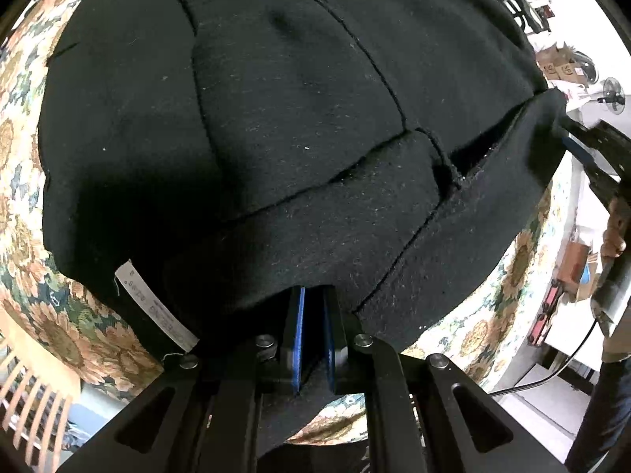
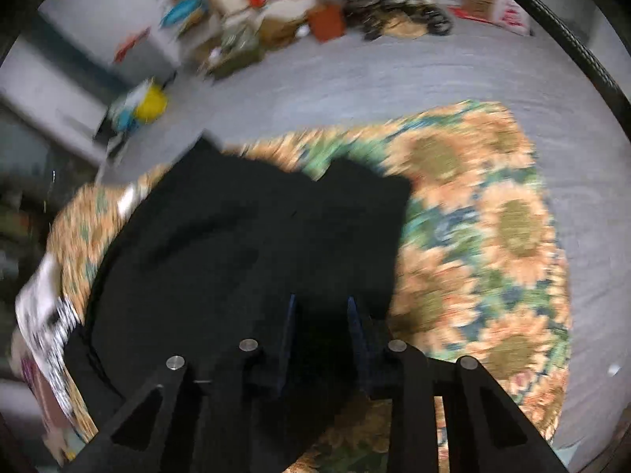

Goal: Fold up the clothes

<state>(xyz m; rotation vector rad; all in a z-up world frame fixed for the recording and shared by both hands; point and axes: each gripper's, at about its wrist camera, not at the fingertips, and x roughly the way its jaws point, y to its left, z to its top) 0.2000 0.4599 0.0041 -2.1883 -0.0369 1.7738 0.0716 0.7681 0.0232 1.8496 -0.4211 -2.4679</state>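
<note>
Left wrist view, black garment (image 1: 295,118) folded in layers, left fingers (image 1: 301,339) clenched on hem, right fingers (image 2: 357,327) released.

The right wrist view is blurred by motion, so the boxes and clutter (image 2: 276,19) on the floor cannot be identified. The black garment (image 1: 295,138) hides the fingertips (image 1: 301,295) of the left tongs (image 1: 313,299). The print on its white label (image 1: 157,307) is too small to read, and the picture's top edge cuts the garment off.

Sunflower-print worktop (image 2: 512,213) beneath tool; grey floor (image 2: 394,75) ahead, cluttered boxes (image 2: 276,27) beyond; fan (image 1: 613,96) right.
</note>
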